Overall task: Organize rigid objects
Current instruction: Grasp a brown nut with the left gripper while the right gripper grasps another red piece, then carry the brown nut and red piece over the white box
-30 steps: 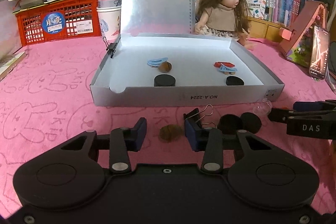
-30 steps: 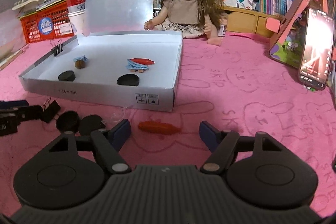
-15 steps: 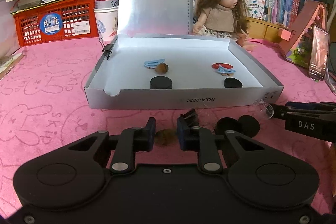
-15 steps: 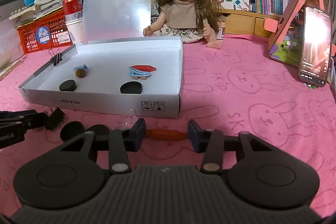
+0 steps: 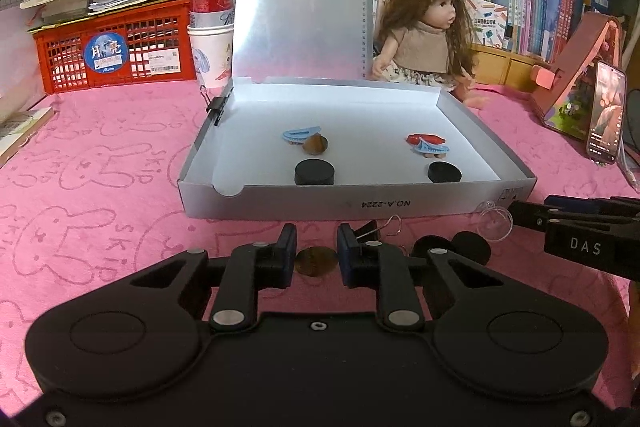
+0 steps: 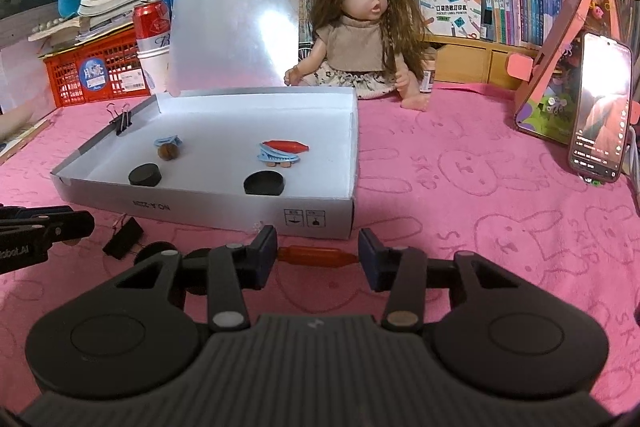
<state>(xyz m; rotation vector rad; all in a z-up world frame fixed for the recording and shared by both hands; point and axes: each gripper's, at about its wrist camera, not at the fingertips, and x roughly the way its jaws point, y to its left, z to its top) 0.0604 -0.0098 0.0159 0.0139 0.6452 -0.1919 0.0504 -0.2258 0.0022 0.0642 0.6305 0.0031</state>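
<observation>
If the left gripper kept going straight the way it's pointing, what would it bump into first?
Probably the near wall of the white box, just ahead of the left gripper, which is shut on a brown nut. Depth is uncertain.

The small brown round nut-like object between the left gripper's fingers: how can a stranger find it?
Find the open white cardboard box on the pink cloth. Just before its front wall, the left gripper is shut on the brown nut-like object. Its neighbours, two flat black discs, lie free.

Both cameras sit low and close over the pink table (image 5: pixel 100 167), looking far across it; both see the white box (image 5: pixel 360 205) (image 6: pixel 200 205) and doll (image 5: pixel 424 39) (image 6: pixel 360 31); the left camera sits further left.
</observation>
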